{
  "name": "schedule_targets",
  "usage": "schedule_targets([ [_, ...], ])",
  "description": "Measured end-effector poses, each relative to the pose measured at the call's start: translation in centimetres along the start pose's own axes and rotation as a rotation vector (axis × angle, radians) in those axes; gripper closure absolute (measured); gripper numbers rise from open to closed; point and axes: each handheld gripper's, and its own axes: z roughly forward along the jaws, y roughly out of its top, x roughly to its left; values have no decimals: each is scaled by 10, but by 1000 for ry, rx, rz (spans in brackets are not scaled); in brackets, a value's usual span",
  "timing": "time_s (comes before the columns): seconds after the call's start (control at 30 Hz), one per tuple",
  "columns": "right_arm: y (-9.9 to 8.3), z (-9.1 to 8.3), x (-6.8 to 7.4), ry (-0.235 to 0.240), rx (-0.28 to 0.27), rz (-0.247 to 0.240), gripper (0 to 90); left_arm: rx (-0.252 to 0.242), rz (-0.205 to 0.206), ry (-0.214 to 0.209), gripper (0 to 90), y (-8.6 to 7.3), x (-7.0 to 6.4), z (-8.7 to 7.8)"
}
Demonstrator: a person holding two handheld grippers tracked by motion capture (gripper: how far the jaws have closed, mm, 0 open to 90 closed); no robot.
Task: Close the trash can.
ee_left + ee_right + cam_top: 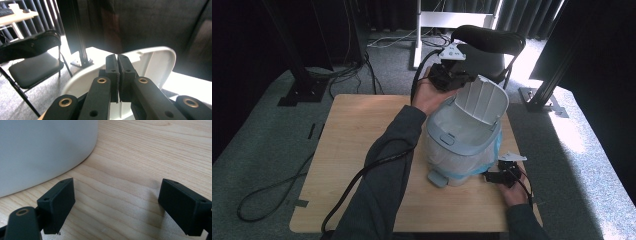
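Bin lid raised before black chair.

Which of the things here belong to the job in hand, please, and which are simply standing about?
In the job:
- pedal bin with its bag liner
- bin lid, raised
- left gripper, shut, at the lid
- right gripper, open, beside the bin's base

Standing about:
- black chair
- floor cables
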Motion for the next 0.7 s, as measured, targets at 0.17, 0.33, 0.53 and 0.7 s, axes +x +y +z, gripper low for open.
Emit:
schedule_targets([
  [0.17,0,0,0,0,0,0,129,-55,-38,24,831,-1,6,0],
  [0.33,0,0,0,0,0,0,129,-74,-55,28,810,-2,7,5],
  [0.53,0,0,0,0,0,0,129,-90,-65,45,807,3,6,9],
  [0.7,0,0,0,0,0,0,129,-63,-54,50,807,4,3,16],
])
